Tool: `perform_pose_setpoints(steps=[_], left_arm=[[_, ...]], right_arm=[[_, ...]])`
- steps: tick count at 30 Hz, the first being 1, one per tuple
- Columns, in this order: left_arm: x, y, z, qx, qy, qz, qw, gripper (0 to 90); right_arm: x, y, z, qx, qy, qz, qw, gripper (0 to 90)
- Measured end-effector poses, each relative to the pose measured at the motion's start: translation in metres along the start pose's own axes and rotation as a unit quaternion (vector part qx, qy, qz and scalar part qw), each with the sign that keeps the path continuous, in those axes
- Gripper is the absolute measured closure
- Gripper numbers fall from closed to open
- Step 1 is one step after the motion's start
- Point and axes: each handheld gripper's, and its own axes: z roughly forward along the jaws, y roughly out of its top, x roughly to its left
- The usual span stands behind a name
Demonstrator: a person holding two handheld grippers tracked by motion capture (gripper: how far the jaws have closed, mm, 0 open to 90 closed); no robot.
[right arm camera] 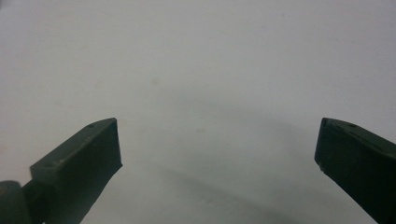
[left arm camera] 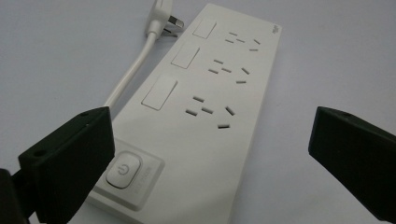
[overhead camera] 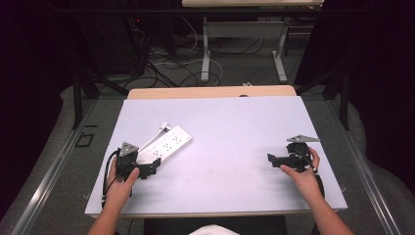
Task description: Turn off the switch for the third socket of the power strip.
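White power strip [overhead camera: 165, 145] lying diagonally (plug [overhead camera: 164, 127] far-end)

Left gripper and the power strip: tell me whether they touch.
Cannot tell. In the left gripper view the left gripper has its jaws wide open, astride the power strip, but their tips run off the frame; in the high view gripper and strip overlap.

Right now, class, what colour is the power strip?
White; the power strip shows best in the left gripper view.

Power strip [left arm camera: 205, 116] — smooth white plastic.
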Motion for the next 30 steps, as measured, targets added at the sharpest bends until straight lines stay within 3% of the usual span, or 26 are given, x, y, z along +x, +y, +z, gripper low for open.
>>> perform_pose_setpoints(steps=[5, 9, 14, 25, 30], left_arm=[[0.002, 0.001, -0.003, -0.003, 0.006, -0.001, 1.0000, 0.3], [0.002, 0.001, -0.003, -0.009, 0.004, -0.006, 0.9999, 0.3], [0.002, 0.003, -0.006, -0.009, 0.005, -0.004, 0.9999, 0.3], [-0.001, 0.012, -0.012, -0.012, -0.005, 0.003, 0.9999, 0.3], [-0.003, 0.021, -0.018, -0.026, -0.005, -0.004, 0.9996, 0.3]], right_arm=[[0.018, -0.002, -0.021, -0.027, 0.003, -0.015, 0.9995, 0.1], [0.020, -0.008, -0.029, -0.033, 0.016, -0.013, 0.9992, 2.1], [0.013, -0.009, -0.029, -0.040, 0.007, -0.020, 0.9990, 2.4], [0.016, -0.013, -0.027, -0.041, 0.003, -0.031, 0.9987, 2.9], [0.019, -0.013, -0.027, -0.045, 0.004, -0.036, 0.9983, 4.5]])
